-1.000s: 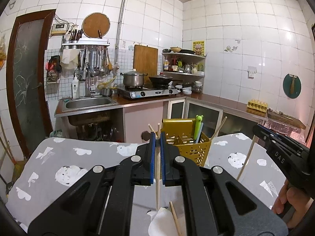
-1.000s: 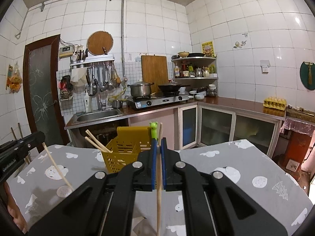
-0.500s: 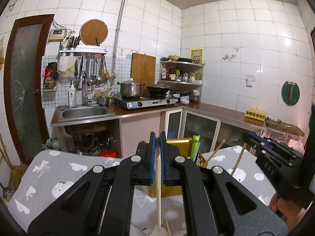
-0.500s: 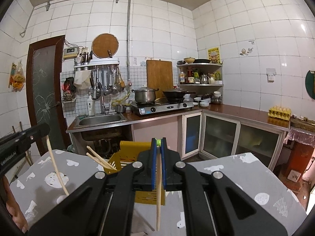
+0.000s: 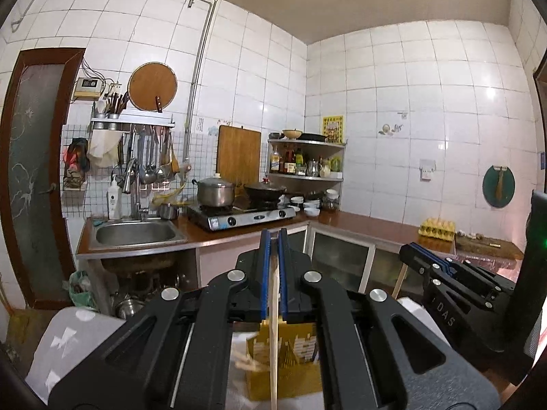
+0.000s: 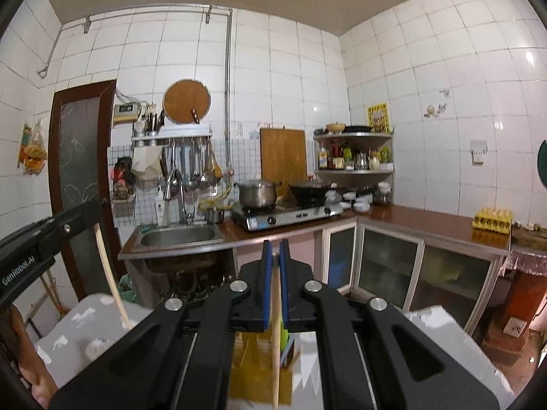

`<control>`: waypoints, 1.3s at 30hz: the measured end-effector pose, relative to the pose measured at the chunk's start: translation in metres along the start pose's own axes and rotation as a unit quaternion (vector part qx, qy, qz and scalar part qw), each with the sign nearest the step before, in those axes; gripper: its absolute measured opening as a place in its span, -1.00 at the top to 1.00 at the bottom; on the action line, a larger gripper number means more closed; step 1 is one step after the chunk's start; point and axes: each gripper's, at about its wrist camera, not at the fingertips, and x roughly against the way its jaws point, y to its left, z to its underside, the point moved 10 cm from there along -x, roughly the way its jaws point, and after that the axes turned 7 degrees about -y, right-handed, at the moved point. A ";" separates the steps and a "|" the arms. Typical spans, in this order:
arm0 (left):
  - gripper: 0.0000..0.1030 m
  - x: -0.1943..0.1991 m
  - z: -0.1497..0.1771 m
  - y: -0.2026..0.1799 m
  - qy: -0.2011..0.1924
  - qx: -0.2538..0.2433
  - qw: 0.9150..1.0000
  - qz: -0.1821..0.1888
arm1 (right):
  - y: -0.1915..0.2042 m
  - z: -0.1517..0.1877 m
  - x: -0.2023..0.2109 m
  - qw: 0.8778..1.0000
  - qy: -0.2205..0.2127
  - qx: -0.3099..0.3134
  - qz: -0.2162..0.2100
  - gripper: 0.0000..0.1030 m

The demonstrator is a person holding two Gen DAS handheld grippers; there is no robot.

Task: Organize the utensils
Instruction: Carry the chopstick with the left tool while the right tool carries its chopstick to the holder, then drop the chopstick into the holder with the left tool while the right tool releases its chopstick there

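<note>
**Both grippers clamped on a chopstick each, above the yellow holder**

White-tiled kitchen is filling the background: sink [image 5: 135,234], gas stove [image 5: 244,217] carrying a steel pot [image 5: 215,193] and a dark wok [image 5: 265,191], corner shelf [image 5: 306,159] of bottles, cutting board [image 5: 238,152] leaning on the wall. Grey patterned table [image 6: 85,328] is sitting low in both views.

Left gripper [image 5: 273,275] is pointing level, blue pads pinching a pale chopstick [image 5: 272,348] that is hanging straight down between them. Jaws nearly together, only the stick in the gap.

Right gripper [image 6: 275,285] is doing the same: narrow gap, a wooden chopstick [image 6: 275,341] clamped and hanging vertical.

Yellow utensil holder [image 5: 283,369] is standing on the table below and ahead of both grippers, partly hidden by the gripper bodies. Loose chopsticks are leaning out of its left side, blurred. In the right view, something green is sticking up in it just beside the held stick.

Each gripper is showing at the edge of the other's view, stick dangling.
</note>
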 end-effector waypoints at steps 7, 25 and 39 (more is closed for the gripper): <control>0.94 -0.054 -0.006 0.004 -0.002 0.009 1.000 -0.007 | -0.001 -0.017 -0.049 1.000 -0.004 -0.024 -0.003 0.91; 0.94 -0.144 0.137 0.041 0.110 0.003 0.993 -0.039 | -0.011 0.098 -0.126 0.997 0.072 0.000 0.008 0.91; -0.77 -0.041 0.094 0.080 0.108 0.006 0.992 -0.067 | -0.033 0.099 -0.053 0.990 0.133 0.022 0.046 -0.20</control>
